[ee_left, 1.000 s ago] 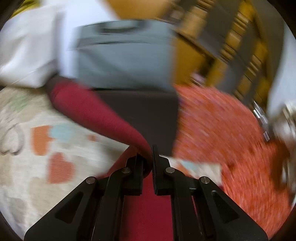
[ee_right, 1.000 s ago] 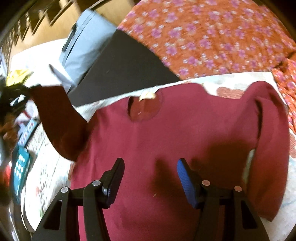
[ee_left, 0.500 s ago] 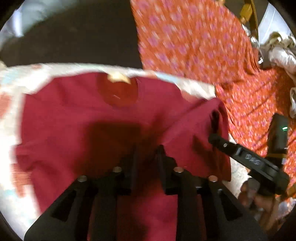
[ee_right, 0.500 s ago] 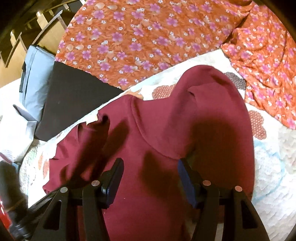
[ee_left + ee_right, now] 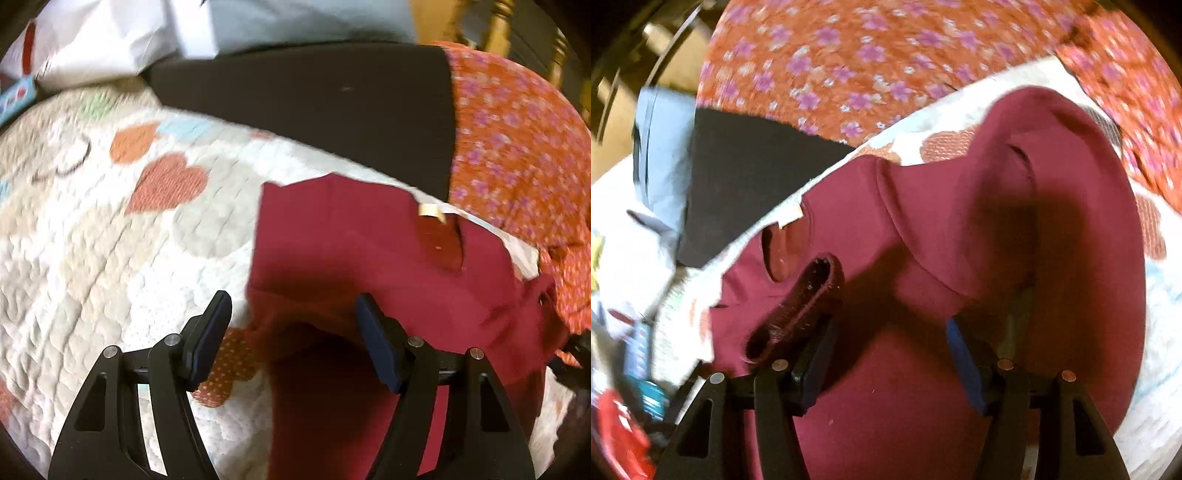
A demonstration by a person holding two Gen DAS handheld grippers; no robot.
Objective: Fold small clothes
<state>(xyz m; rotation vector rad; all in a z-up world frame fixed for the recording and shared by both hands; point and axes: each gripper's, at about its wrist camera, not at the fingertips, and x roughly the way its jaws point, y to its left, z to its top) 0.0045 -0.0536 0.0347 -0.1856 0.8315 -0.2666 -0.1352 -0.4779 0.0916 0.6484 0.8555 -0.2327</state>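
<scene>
A dark red long-sleeved sweater (image 5: 369,251) lies on a quilted heart-pattern bedspread (image 5: 110,229), neck opening with a tan label (image 5: 430,211) at the far side. My left gripper (image 5: 291,332) is open and empty, low over the sweater's folded left edge. In the right wrist view the sweater (image 5: 923,229) has its left sleeve folded across the body, the ribbed cuff (image 5: 801,306) lying by my left finger. My right gripper (image 5: 886,354) is open and empty above the sweater's body. The right sleeve (image 5: 1082,206) curves along the right side.
An orange floral cloth (image 5: 517,147) lies beyond the sweater, also in the right wrist view (image 5: 849,62). A black panel (image 5: 314,103) and a grey-blue cushion (image 5: 295,18) sit behind. White fabric (image 5: 92,44) and small packages (image 5: 635,369) lie at the left.
My left gripper, shut on the left sleeve a second ago, carried it over the body, let go and opened. The sleeve now lies folded across the sweater. My right gripper stayed open.
</scene>
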